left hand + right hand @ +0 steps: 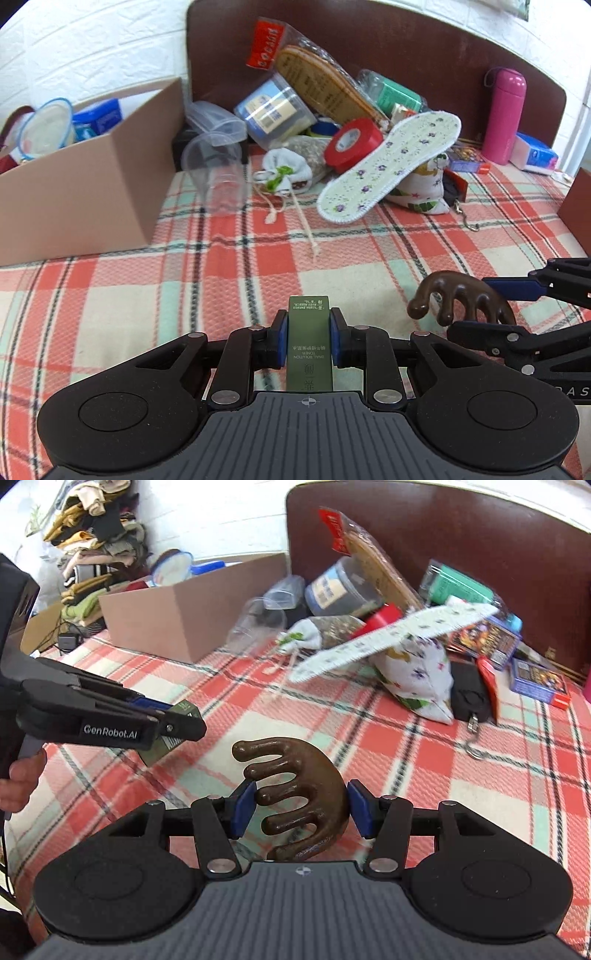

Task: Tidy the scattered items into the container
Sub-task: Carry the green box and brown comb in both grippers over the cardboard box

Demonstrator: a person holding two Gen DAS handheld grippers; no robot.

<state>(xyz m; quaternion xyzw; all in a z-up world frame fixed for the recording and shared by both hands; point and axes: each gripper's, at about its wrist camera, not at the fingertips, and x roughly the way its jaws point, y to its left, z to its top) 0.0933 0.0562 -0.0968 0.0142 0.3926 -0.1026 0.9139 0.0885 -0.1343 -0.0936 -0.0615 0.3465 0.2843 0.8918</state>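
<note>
My left gripper [308,341] is shut on a green toner box [309,354], held above the plaid bedspread; it also shows in the right wrist view [184,720] at the left. My right gripper [301,810] is shut on a brown wooden comb massager [295,794], which also shows in the left wrist view [458,299] at the right. The cardboard box [74,192] stands at the far left with several items inside; it appears in the right wrist view [184,616] too. A pile of scattered items lies against the headboard, with a flowered insole [391,166] on top.
In the pile: clear plastic cups [218,162], a red tape roll [352,144], a blue-labelled jar [273,110], a drawstring pouch [284,173], a pink bottle [504,114], card boxes [532,675], a black key fob [469,694]. Folded clothes [96,535] are stacked beyond the bed.
</note>
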